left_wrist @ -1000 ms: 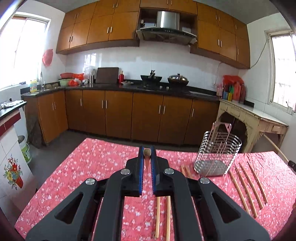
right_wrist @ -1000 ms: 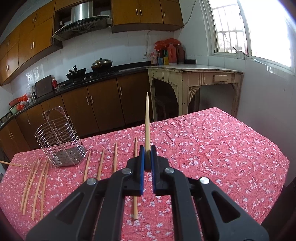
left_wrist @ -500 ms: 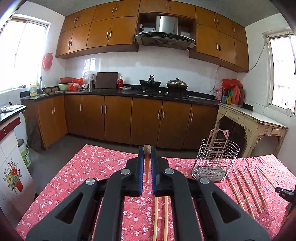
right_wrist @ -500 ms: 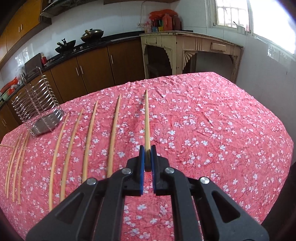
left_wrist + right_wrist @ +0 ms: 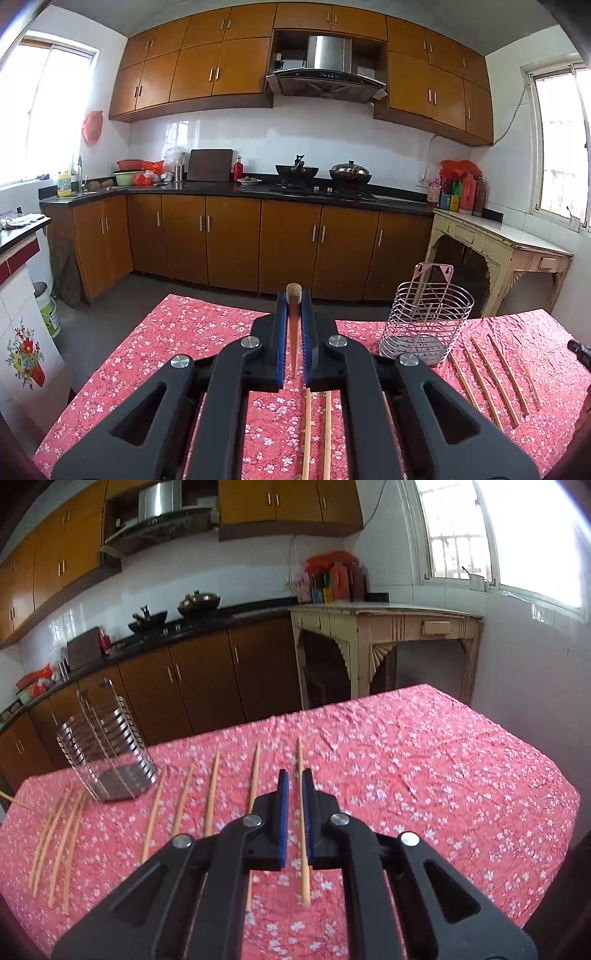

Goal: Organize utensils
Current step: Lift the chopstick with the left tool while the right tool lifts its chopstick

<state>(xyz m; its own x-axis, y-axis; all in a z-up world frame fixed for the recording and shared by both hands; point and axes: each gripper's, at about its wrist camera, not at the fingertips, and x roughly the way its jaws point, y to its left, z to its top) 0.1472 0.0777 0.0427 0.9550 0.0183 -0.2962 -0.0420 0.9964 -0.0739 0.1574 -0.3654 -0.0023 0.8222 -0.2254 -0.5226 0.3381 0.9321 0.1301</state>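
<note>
My left gripper (image 5: 293, 299) is shut on a wooden chopstick (image 5: 293, 332), whose thick end sticks up past the fingertips. It hovers above the red flowered table (image 5: 177, 332), left of the wire utensil basket (image 5: 428, 317). In the right wrist view, my right gripper (image 5: 294, 775) hangs over a chopstick (image 5: 300, 753) lying flat on the cloth. Its jaws are almost together with nothing pinched, and that chopstick shows through the narrow gap. Several more chopsticks (image 5: 212, 786) lie in a row to its left, toward the basket (image 5: 107, 760).
Two chopsticks (image 5: 317, 424) lie under my left gripper and several (image 5: 484, 373) lie right of the basket. More (image 5: 55, 838) rest left of the basket in the right wrist view. Brown cabinets (image 5: 288, 243) and a cream side table (image 5: 388, 627) stand beyond the table's far edge.
My right gripper held a chopstick upright, then brought it down beside the row. It now lies on the cloth, clear of the pads, and the gripper has drawn back. The left gripper has kept still.
</note>
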